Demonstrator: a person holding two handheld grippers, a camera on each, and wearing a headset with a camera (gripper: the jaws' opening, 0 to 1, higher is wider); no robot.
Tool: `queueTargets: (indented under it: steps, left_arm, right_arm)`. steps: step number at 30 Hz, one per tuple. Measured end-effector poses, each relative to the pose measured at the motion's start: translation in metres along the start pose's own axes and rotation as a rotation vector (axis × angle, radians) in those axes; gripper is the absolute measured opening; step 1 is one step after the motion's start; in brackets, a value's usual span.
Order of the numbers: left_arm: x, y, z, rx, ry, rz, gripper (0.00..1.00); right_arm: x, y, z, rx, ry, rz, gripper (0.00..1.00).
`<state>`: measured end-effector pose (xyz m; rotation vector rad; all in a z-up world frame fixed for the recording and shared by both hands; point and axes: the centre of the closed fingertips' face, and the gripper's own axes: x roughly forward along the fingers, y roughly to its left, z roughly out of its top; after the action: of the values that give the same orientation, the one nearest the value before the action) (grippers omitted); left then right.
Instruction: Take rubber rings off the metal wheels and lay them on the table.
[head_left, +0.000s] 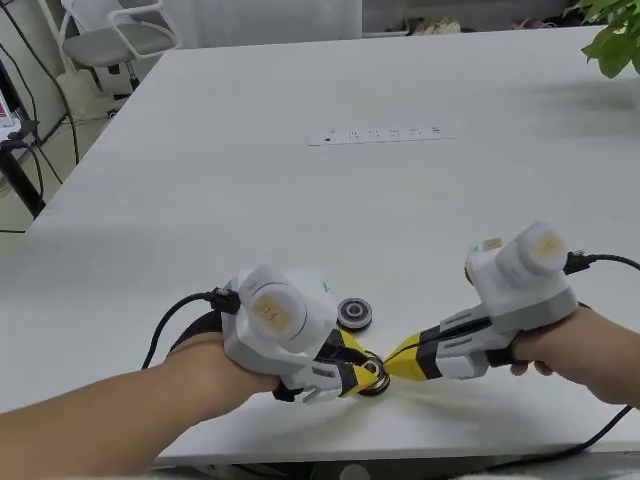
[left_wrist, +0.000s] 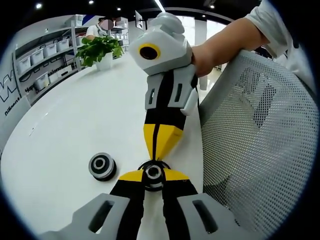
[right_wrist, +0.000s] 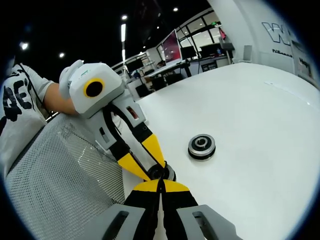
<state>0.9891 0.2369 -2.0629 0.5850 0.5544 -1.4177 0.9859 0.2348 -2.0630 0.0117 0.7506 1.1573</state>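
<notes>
Low in the centre of the head view, the left gripper (left_wrist: 152, 176) was clamped around a metal wheel (head_left: 373, 380), with the right gripper (right_wrist: 160, 181), its jaws pressed together, touching the wheel's rubber ring (right_wrist: 159, 171); a second wheel (head_left: 354, 313) lay just beside them on the table (head_left: 300, 200), under wall lettering legible only as "W".

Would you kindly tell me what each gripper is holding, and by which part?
The left gripper clamps a metal wheel across its outer rim; the right gripper, jaws shut, appears to pinch that wheel's rubber ring at its edge.
</notes>
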Motion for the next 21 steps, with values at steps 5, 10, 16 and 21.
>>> queueTargets:
  steps: [5,10,16,21]
  left_arm:
    - [0.0006,-0.0004,0.0005,0.001,-0.002,-0.002,0.08]
    - [0.0012,-0.0002,0.0011,0.010,-0.003,-0.004,0.08]
    - [0.0014,-0.0002,0.0014,0.032,0.004,-0.005,0.08]
    - [0.0003,-0.0022,0.0023,0.032,0.004,-0.017,0.11]
  right_arm:
    - [0.0000,0.0010,0.0006,0.001,-0.004,0.000,0.00]
    - [-0.0002,0.0020,0.0011,0.012,-0.011,0.002,0.00]
    - [-0.0006,0.0020,0.0012,0.014,-0.013,0.004,0.00]
    - [-0.0012,0.0015,0.0018,0.016,-0.018,0.005,0.00]
